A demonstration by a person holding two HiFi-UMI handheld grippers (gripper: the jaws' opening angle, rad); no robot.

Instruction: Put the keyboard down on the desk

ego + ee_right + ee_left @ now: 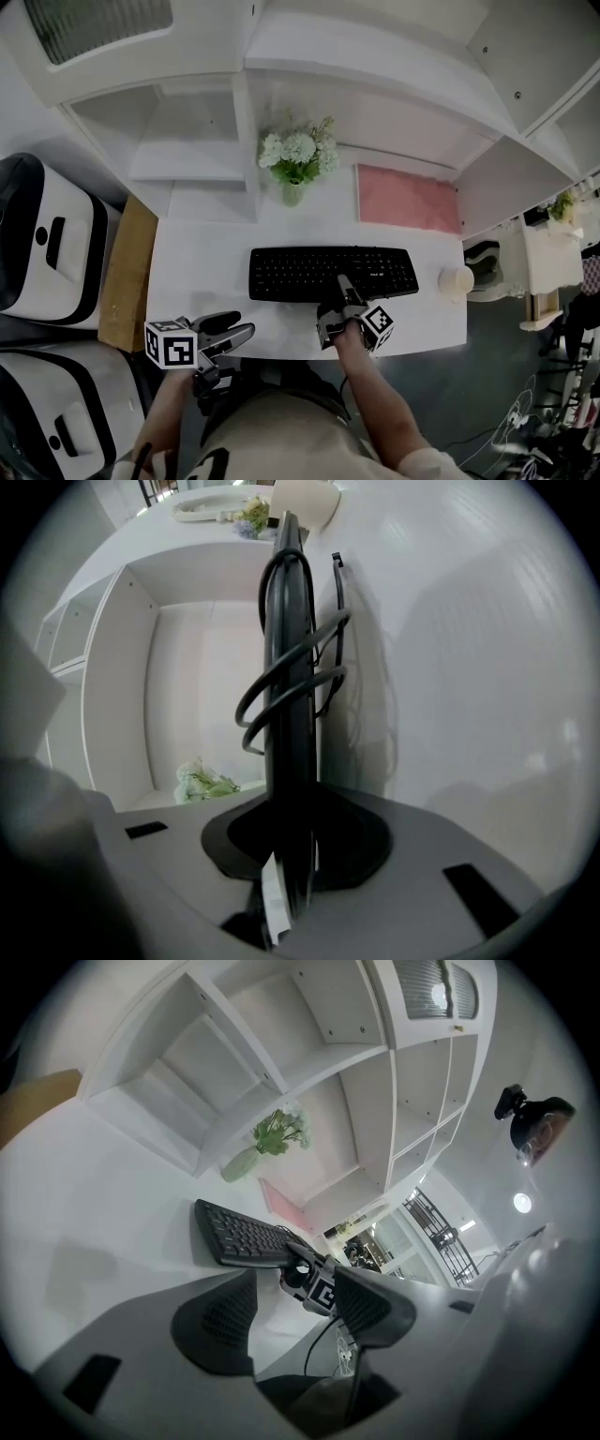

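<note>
Currently right tool (343,286) clamps keyboard (300,270) near edge; left tool (236,331) gapes wide; vase (292,195) holds flowers (298,150).

My right tool (343,287) is covering part of the keyboard's (291,272) near edge; its own view is hiding the keys. Left of the keyboard, white cases (47,248) are running off-frame.

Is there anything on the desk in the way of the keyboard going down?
No other thing shows under the keyboard; the cup and flower vase stand clear on the desk. Only its own cable loops around it, in the right gripper view.
</note>
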